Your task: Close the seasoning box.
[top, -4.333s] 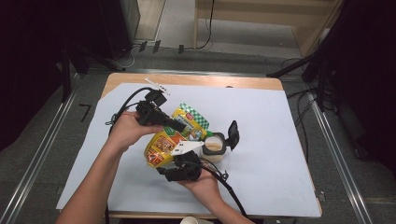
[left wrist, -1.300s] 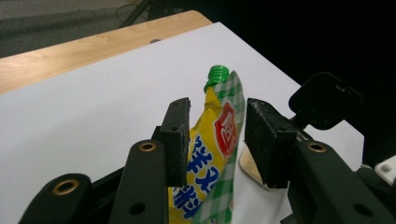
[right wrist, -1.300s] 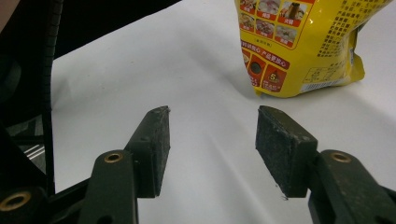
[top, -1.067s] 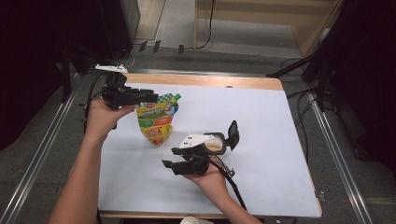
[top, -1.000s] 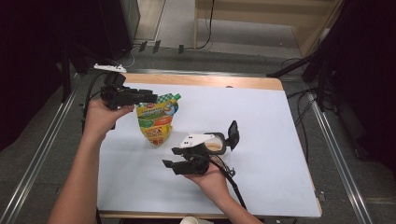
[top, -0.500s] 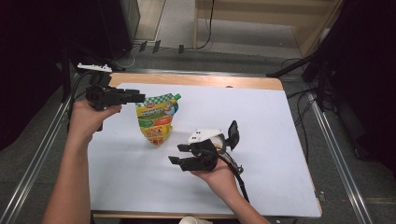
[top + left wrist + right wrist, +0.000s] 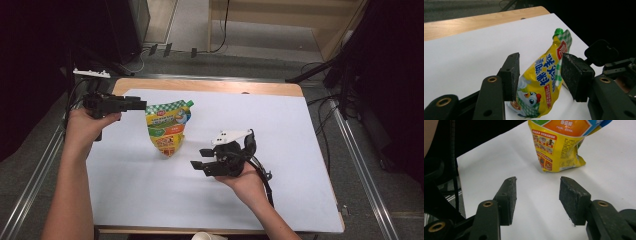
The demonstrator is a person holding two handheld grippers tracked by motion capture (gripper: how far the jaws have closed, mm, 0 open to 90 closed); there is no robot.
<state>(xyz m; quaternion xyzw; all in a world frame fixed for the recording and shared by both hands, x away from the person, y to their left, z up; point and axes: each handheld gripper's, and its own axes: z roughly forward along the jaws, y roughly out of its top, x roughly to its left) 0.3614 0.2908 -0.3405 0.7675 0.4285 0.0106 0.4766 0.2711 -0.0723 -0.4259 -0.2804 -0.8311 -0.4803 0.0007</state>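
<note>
On the table [image 7: 300,130] a yellow pouch [image 7: 167,127] stands alone. Left gripper [image 7: 141,104] fingers have just been opening, released, nothing between. Right gripper [image 7: 200,159] fingers released too.

From my seat, the only print I can read is on the yellow pouch [image 7: 541,82]. Large blue Chinese characters run down its front in the left gripper view; two of them look like 香炒料. A red badge near its top carries white marks too small to read. The panels of small print in the right gripper view [image 7: 559,150] stay illegible.
</note>
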